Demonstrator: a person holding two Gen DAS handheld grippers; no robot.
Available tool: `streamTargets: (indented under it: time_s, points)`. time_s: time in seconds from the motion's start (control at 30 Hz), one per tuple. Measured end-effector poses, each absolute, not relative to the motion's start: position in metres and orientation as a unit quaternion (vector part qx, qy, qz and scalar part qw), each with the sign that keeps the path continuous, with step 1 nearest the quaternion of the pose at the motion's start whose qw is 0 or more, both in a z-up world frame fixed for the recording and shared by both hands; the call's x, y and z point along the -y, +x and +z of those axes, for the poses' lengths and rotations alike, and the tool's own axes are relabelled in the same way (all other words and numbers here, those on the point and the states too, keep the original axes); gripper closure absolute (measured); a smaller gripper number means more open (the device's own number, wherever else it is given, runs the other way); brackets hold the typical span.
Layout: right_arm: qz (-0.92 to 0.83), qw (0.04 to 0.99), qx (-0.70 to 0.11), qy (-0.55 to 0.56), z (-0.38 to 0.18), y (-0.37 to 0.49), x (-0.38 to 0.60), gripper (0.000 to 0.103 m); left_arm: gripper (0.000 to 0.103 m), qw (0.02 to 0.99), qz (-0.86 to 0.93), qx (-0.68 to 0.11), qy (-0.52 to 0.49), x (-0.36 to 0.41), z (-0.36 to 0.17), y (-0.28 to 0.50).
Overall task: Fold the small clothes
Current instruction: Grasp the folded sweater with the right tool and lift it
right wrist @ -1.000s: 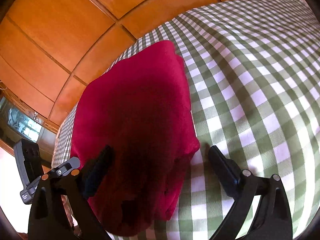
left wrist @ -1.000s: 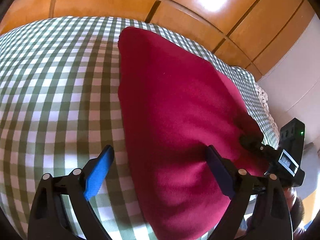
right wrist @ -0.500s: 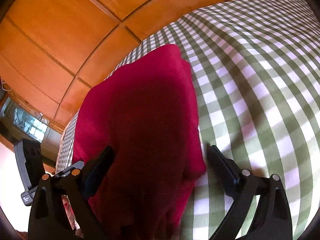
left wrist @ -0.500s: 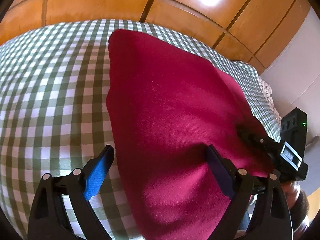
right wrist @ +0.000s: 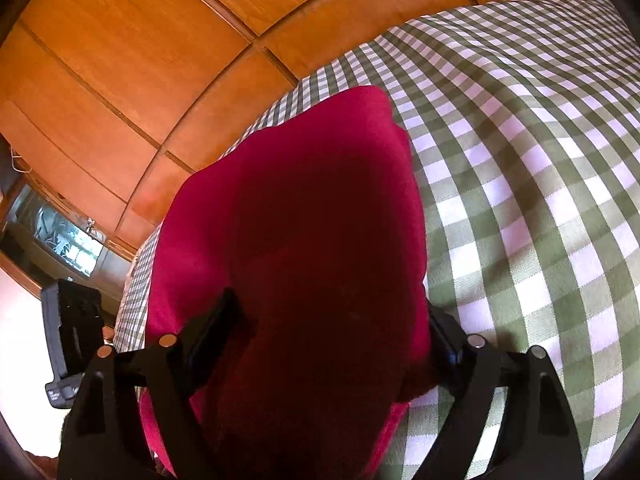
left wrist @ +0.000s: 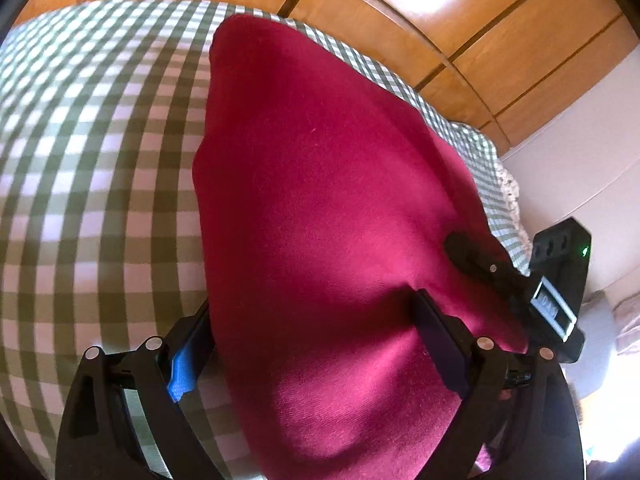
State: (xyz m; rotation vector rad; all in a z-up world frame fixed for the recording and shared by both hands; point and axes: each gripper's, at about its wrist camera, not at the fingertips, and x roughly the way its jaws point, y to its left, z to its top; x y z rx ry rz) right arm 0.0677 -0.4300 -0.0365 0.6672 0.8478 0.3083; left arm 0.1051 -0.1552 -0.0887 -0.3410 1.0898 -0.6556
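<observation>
Red cloth (left wrist: 320,220) nearer (gingham bedspread (left wrist: 100,160) beneath)

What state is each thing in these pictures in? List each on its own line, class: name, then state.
red garment: folded, lying on the cloth, near edge between both grippers' fingers.
checked cloth: spread flat.
left gripper: open, straddling the garment's edge.
right gripper: open, straddling the garment's edge.

Both the left gripper (left wrist: 312,332) and the right gripper (right wrist: 332,328) point forward and down, jaws spread wide, each straddling cloth between its fingers.
</observation>
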Motion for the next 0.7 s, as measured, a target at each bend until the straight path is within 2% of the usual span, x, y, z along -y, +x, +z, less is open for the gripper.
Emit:
streamTargets:
  time_s: [0.13,0.3,0.37,0.47,0.53,0.7]
  points:
    - [0.155,0.843,-0.395,0.33,-0.039,0.061,0.433,0.031,0.011,0.788,-0.313,-0.504,-0.163,0.154,-0.091,0.102]
    - [0.159,0.84,-0.401,0.328,-0.037,0.067,0.427,0.034,0.013,0.789,-0.32,-0.5,-0.159,0.154,-0.092,0.1]
    - [0.159,0.841,-0.402,0.325,-0.036,0.069,0.426,0.037,0.022,0.791,-0.32,-0.498,-0.156,0.153,-0.091,0.1]
    - [0.163,0.846,-0.397,0.317,-0.031,0.067,0.421,0.048,0.033,0.799,-0.318,-0.488,-0.145,0.154,-0.085,0.096]
    - [0.162,0.852,-0.39,0.309,-0.026,0.064,0.416,0.053,0.037,0.803,-0.316,-0.485,-0.142,0.149,-0.082,0.095]
    - [0.164,0.871,-0.37,0.278,-0.01,0.057,0.396,0.056,0.043,0.823,-0.301,-0.468,-0.113,0.141,-0.071,0.084]
